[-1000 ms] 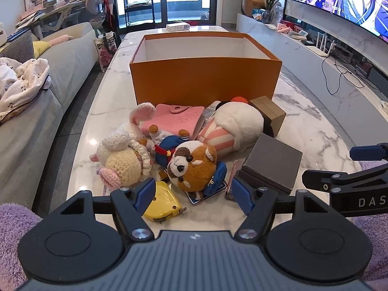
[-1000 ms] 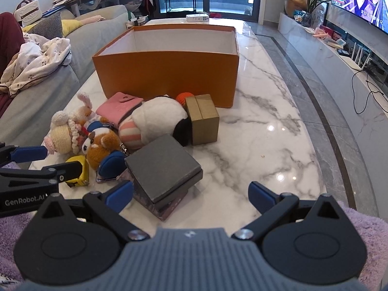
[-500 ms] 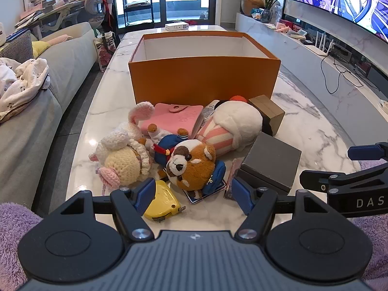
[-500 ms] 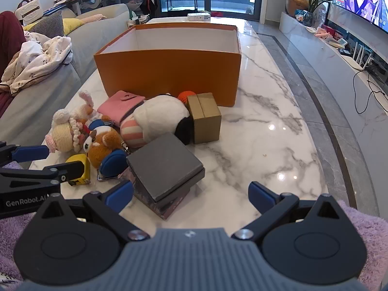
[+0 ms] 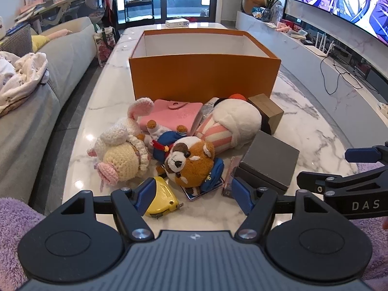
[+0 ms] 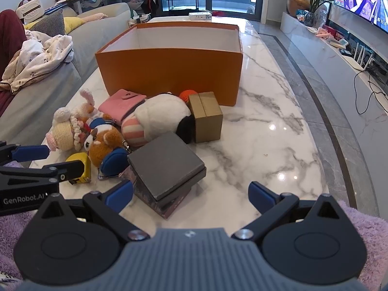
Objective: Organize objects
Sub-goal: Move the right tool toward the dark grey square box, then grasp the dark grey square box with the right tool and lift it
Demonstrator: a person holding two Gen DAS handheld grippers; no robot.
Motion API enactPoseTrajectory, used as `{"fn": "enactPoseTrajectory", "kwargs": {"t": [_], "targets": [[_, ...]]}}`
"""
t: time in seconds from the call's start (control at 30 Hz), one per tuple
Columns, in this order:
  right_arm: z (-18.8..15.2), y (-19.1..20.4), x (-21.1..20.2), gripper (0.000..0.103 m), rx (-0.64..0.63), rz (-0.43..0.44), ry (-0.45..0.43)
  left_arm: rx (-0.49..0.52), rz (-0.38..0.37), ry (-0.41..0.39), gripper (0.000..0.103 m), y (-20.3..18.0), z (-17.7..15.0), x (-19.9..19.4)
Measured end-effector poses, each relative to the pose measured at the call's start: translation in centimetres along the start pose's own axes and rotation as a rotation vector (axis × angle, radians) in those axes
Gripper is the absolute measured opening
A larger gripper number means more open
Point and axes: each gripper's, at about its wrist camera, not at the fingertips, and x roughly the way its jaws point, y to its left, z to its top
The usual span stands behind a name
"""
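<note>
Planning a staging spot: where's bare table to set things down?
Bare marble right of the tan box and grey box, out to the table edge. A narrow strip left of the orange box. Crowded: the toy pile in front of it.

Glossy marble table (image 6: 266,150), fuzzy plush panda (image 5: 191,162)

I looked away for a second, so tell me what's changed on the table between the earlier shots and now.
Little has changed. Both wrist views crept slightly forward toward the pile, so the orange box and toys sit a touch closer. The left gripper and right gripper kept their jaws open; nothing was taken hold of or let go. The red panda plush, yellow tape measure and grey box lie where they were.
</note>
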Motion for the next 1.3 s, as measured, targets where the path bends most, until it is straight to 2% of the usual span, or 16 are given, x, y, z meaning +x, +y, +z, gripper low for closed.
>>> {"fn": "enactPoseTrajectory", "kwargs": {"t": [0.17,0.23,0.37,0.4,0.53,0.63,0.67,0.77,0.87,0.93,1.0,1.03,1.17,1.3], "targets": [[0.0,0.0,0.0,0.101,0.0,0.0,-0.001,0.01,-0.033,0.008,0.081,-0.2,0.1,-0.1],[-0.1,-0.1,0.1,0.101,0.006,0.003,-0.004,0.023,-0.05,0.026,0.077,-0.4,0.1,0.2],[-0.1,-0.8,0.3,0.1,0.029,0.023,-0.019,-0.042,-0.155,0.077,0.071,0.3,0.1,1.2],[-0.1,-0.9,0.3,0.098,0.03,0.026,-0.02,-0.053,-0.166,0.083,0.067,0.4,0.0,1.3],[0.1,-1.2,1.0,0.086,0.022,0.043,-0.008,-0.027,-0.153,0.089,0.065,0.0,-0.1,1.8],[0.2,-1.5,1.7,0.075,0.047,0.067,0.012,-0.015,-0.202,0.066,0.05,-0.4,0.1,1.9],[0.3,-1.6,2.0,0.075,0.06,0.078,0.022,-0.009,-0.216,0.06,0.041,-0.5,0.3,1.9],[0.4,-2.1,2.6,0.072,0.099,0.105,0.038,-0.004,-0.251,0.045,0.041,-0.8,1.0,2.2],[0.7,-2.7,3.0,0.072,0.138,0.124,0.041,-0.02,-0.336,0.048,0.041,-1.0,2.3,2.7],[1.0,-3.2,3.4,0.068,0.165,0.138,0.047,-0.026,-0.338,0.034,0.041,-1.2,3.1,3.1],[1.2,-3.6,3.7,0.063,0.192,0.154,0.056,-0.002,-0.33,0.042,0.052,-1.5,3.9,3.7],[1.3,-3.8,4.0,0.059,0.206,0.164,0.064,0.01,-0.334,0.048,0.053,-1.7,4.1,4.1],[1.1,-4.7,5.2,0.05,0.271,0.215,0.109,-0.005,-0.374,0.093,0.056,-1.9,4.6,5.7],[0.7,-5.5,5.9,0.047,0.332,0.259,0.129,-0.022,-0.392,0.146,0.058,-1.9,4.5,7.2]]}}
